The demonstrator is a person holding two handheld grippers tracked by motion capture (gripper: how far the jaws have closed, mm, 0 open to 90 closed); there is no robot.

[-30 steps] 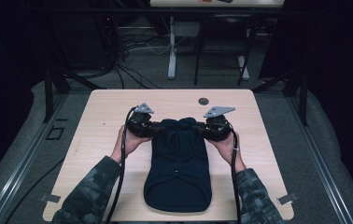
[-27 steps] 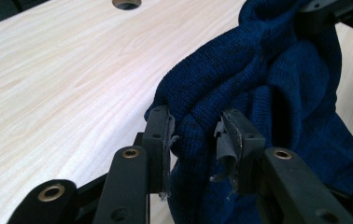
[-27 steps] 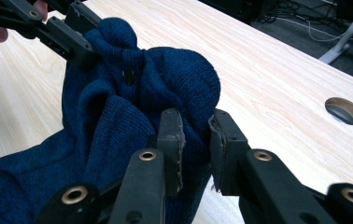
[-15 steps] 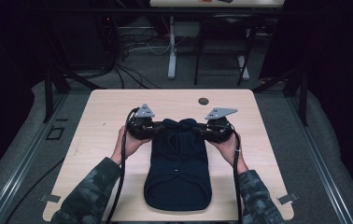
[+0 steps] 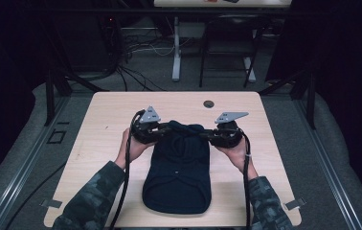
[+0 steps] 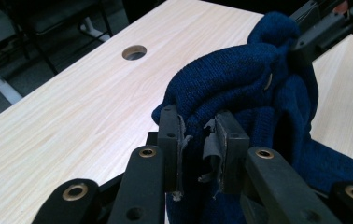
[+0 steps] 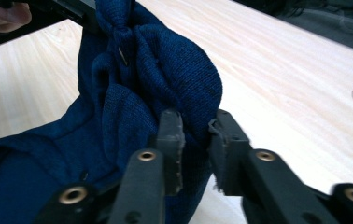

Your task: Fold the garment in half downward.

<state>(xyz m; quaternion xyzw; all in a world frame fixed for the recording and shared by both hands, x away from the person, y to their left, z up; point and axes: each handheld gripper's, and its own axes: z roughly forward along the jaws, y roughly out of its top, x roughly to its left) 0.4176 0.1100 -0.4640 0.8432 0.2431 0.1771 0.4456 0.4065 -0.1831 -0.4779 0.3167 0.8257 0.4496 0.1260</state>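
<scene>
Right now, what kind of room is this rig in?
Probably a lab or recording workspace, not a home: a light wood table with a cable hole, loose cables on grey carpet behind it, dark surroundings, and another desk's legs beyond.

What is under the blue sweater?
The light wooden table shows all around the blue sweater, which lies on it. Anything beneath is hidden. Both claws, left claw and right claw, pinch its far end.

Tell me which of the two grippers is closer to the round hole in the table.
The right gripper: the round hole lies just beyond it near the table's far edge, while the left gripper grips the blue knit garment farther to the left.
</scene>
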